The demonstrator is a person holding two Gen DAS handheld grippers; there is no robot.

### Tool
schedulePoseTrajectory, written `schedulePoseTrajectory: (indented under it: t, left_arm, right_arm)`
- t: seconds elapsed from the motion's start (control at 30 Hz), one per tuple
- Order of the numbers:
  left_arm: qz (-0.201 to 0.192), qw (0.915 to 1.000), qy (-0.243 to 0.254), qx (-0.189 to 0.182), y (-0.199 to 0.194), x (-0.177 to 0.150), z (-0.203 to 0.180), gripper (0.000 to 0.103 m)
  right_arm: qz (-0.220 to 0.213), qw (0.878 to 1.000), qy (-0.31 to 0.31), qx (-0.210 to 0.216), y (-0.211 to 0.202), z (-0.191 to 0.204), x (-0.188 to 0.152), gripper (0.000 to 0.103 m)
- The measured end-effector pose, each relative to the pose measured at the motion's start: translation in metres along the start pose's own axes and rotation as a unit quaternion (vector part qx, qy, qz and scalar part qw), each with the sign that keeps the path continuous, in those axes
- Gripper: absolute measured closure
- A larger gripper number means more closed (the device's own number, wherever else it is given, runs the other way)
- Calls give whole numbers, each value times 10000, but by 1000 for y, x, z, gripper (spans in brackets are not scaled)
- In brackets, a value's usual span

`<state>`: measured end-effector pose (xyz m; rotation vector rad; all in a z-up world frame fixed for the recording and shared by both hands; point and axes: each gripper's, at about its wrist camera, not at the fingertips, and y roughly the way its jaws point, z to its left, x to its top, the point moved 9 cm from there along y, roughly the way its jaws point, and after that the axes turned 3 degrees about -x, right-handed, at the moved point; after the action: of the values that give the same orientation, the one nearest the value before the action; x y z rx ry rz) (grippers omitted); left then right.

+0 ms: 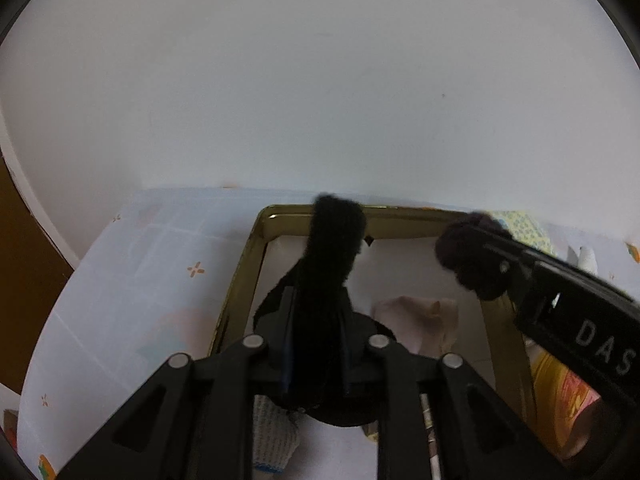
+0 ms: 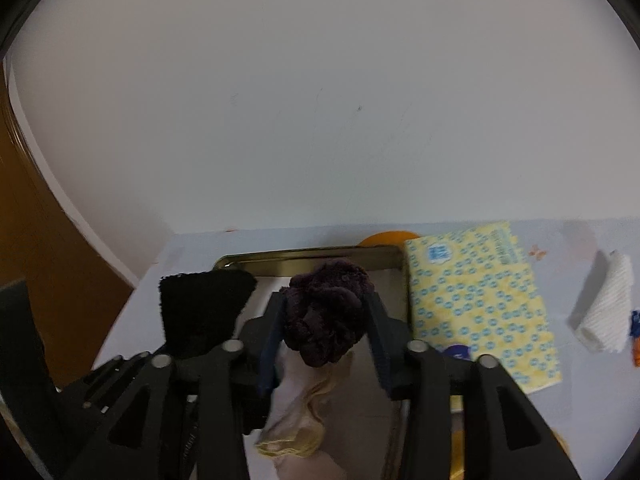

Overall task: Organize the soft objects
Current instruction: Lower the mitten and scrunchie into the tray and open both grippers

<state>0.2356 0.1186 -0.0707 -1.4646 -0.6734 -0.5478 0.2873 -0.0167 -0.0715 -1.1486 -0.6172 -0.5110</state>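
Note:
My left gripper (image 1: pixel 316 304) is shut on a black sock (image 1: pixel 332 240), which stands up out of the jaws over the far left part of a gold-rimmed tray (image 1: pixel 256 248). My right gripper (image 2: pixel 326 300) is shut on a balled dark purple sock (image 2: pixel 326 320), which fills the gap between its fingers above the tray (image 2: pixel 304 256). In the left wrist view that purple sock (image 1: pixel 468 260) hangs over the tray's right rim. A pale pink cloth (image 1: pixel 416 320) lies crumpled in the tray, and in the right wrist view the same cloth (image 2: pixel 304 408) sits below the purple sock.
A yellow patterned tissue packet (image 2: pixel 476 304) lies right of the tray, with a folded white cloth (image 2: pixel 604 312) further right. A grey knitted sock (image 1: pixel 272 432) lies under my left gripper. A white wall stands close behind the table. A brown door is at the left.

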Motion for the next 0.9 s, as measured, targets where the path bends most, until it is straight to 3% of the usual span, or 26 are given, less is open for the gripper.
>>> schedulePoseTrajectory:
  t: [0.03, 0.07, 0.1, 0.13, 0.27, 0.37, 0.6, 0.7, 0.9]
  left_arm:
    - [11, 10000, -22, -12, 1, 0, 0, 53]
    - [23, 10000, -51, -1, 0, 1, 0, 39]
    - [-20, 10000, -78, 36, -5, -2, -2, 17]
    - [-123, 9998, -123, 85, -10, 0, -2, 7]
    - [-424, 9988, -174, 147, -31, 6, -8, 3]
    - [-515, 9981, -244, 218, -36, 4, -6, 1]
    - [-781, 9962, -371, 104, -43, -6, -9, 1]
    - [-945, 9950, -317, 33, -47, -8, -18, 1]
    - [-1484, 9888, -125, 126, -65, -11, -34, 1]
  right_arm:
    - [61, 9999, 56, 85, 4, -3, 1, 38]
    - [109, 9997, 111, 180, -3, 4, -1, 27]
    - [90, 9996, 156, 234, -6, 4, -1, 25]
    - [40, 9993, 209, 298, -9, 3, -1, 25]
    - [-247, 9963, 429, 696, -36, 1, 2, 25]
    - [-653, 9945, 512, 639, -61, -9, -1, 25]
    - [-1637, 9850, 523, -166, -115, -46, -32, 25]
    - [-2103, 9745, 632, -453, -134, -62, -47, 25]
    - [-2499, 9640, 304, -855, -147, -64, -54, 24]
